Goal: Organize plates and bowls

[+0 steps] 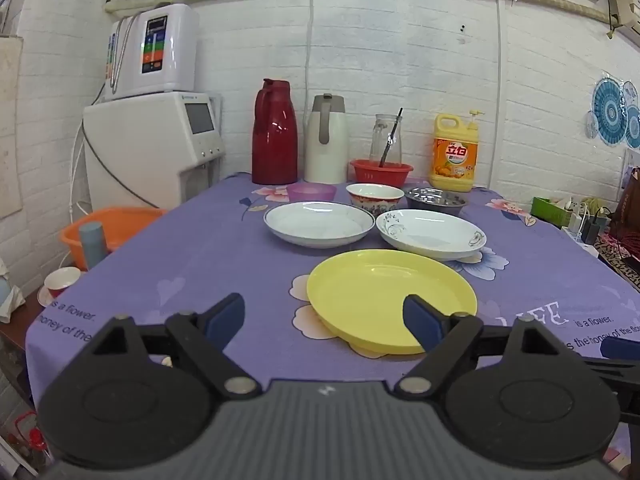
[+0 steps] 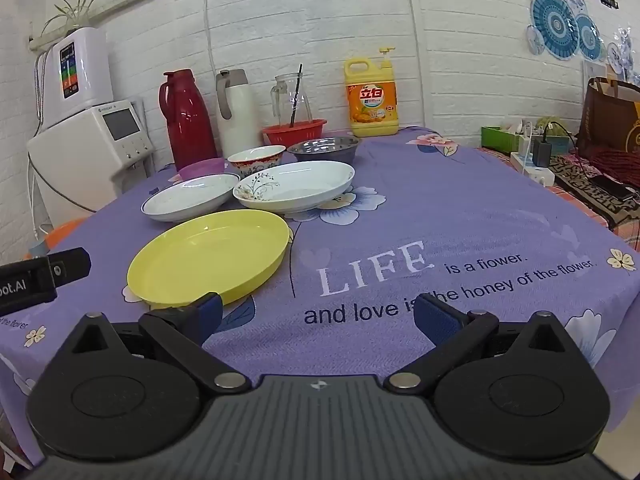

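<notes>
Bare tablecloth (image 2: 460, 216) right of yellow plate (image 2: 210, 256).

Both tongs (image 1: 324, 320) (image 2: 318, 316): black linkage arms w/ silver rivets, blue pads, grey ribbed body.

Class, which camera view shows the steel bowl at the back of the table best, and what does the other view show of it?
The right wrist view: the steel bowl shows its whole rim, shiny inside and grey outer wall. In the left wrist view the steel bowl is smaller, and the floral-rimmed plate hides its base.
</notes>
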Demonstrator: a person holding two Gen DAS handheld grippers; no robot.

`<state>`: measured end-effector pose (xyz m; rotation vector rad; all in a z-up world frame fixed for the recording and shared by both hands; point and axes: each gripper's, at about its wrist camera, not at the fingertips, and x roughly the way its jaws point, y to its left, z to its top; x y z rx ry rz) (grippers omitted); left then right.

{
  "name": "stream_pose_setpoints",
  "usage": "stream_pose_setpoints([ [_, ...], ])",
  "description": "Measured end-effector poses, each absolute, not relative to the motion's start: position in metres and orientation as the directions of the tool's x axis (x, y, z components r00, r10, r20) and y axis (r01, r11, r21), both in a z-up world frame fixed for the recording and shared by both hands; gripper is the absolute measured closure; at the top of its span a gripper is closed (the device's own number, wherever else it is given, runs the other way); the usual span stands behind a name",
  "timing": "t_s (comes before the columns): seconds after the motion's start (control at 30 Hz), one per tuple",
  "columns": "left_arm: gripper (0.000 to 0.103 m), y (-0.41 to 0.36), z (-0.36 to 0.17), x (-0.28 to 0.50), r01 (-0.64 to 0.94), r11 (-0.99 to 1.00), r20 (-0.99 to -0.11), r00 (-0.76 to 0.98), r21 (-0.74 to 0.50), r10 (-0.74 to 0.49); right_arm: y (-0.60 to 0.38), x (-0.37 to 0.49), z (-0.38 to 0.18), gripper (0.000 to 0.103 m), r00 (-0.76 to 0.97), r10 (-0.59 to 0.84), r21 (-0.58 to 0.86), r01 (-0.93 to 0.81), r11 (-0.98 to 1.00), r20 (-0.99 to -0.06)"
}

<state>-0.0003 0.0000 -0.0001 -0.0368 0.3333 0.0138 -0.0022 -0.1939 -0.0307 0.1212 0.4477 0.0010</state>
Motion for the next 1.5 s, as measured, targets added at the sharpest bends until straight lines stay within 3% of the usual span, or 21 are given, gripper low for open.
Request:
stream_pose_setpoints([
  [1.5, 0.018, -0.003, -0.005, 0.002, -0.013, 1.000, -0.360, 0.933, -0.015, 0.007, -0.184, -0.001, -0.043, 0.000, 0.887, 0.072, 0.127, -0.016, 0.992, -0.456],
])
